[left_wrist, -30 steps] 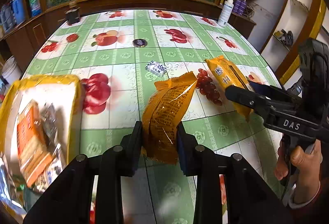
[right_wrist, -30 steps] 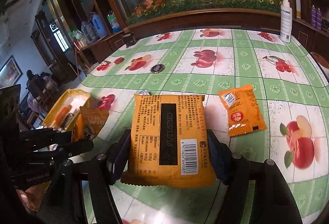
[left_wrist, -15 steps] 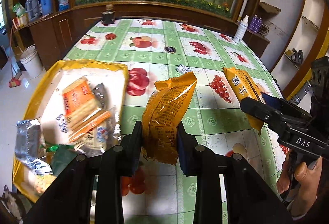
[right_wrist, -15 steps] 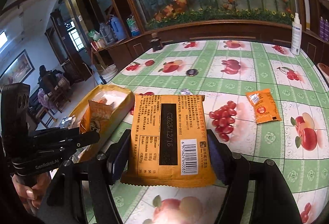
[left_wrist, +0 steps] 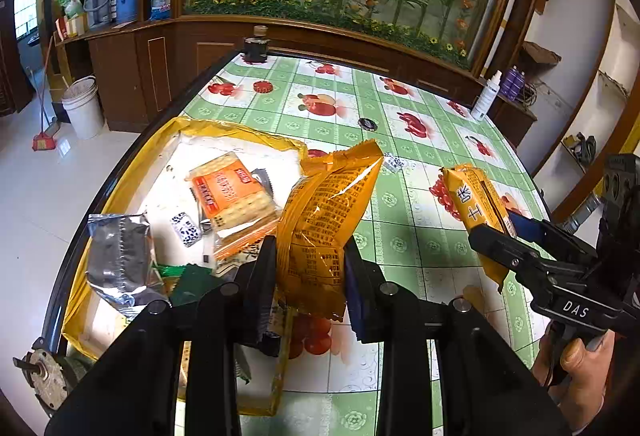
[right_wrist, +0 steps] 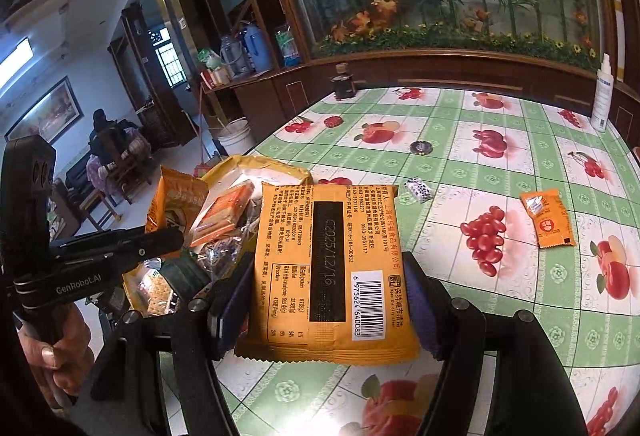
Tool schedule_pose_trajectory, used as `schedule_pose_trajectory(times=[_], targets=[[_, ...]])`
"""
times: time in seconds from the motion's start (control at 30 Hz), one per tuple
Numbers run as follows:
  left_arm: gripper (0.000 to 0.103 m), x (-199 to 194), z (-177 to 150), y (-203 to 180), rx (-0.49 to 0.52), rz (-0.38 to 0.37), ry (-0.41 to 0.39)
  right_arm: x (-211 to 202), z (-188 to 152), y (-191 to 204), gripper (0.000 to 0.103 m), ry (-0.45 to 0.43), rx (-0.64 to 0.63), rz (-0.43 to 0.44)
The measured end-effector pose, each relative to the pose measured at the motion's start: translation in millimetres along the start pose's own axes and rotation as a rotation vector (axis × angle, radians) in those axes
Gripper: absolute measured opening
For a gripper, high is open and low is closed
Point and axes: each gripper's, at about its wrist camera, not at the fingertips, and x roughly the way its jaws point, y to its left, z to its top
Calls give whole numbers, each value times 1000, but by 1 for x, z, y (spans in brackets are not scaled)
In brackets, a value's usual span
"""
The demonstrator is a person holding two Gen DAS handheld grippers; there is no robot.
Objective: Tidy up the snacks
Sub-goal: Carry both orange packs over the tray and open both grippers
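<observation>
Where the fruit-print tablecloth (left_wrist: 400,248) ends, white floor (left_wrist: 36,195) begins.

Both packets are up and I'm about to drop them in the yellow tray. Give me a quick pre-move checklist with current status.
1. Left hand-held gripper clamped on its orange packet: ok, pinched narrow-side, packet upright.
2. Right hand-held gripper clamped on the flat orange packet: ok, held across its width, barcode side up.
3. Yellow tray within sight: ok, it lies at the table's left edge, ahead-left of both packets.
4. Room in the tray: not ok for a flat landing; cracker pack, silver pouch and others already fill much of it.
5. Packets clear of each other: ok, apart.
6. Snacks left on the table: not ok; small orange sachet and a wrapped candy remain.
</observation>
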Motion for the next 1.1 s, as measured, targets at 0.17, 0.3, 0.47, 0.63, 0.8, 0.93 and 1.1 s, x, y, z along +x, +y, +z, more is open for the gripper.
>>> schedule_pose_trajectory(times=[0.17,0.3,0.47,0.63,0.8,0.93,1.1], targets=[[28,-6,-1,12,-23,10,-4,3,0,11,71,7,-17,13],[28,-10,-4,22,-47,26,-9,7,-1,21,71,18,-32,28],[28,-16,-4,38,-74,51,-16,15,-1,35,71,30,-52,51],[28,-19,-7,56,-108,75,-21,27,1,52,70,45,-68,87],[28,-14,-9,68,-131,92,-10,43,3,74,70,67,-98,120],[28,-11,-9,71,-134,110,-8,55,5,89,70,80,-124,143],[28,-5,-6,73,-119,151,-14,71,12,99,70,90,-134,157]])
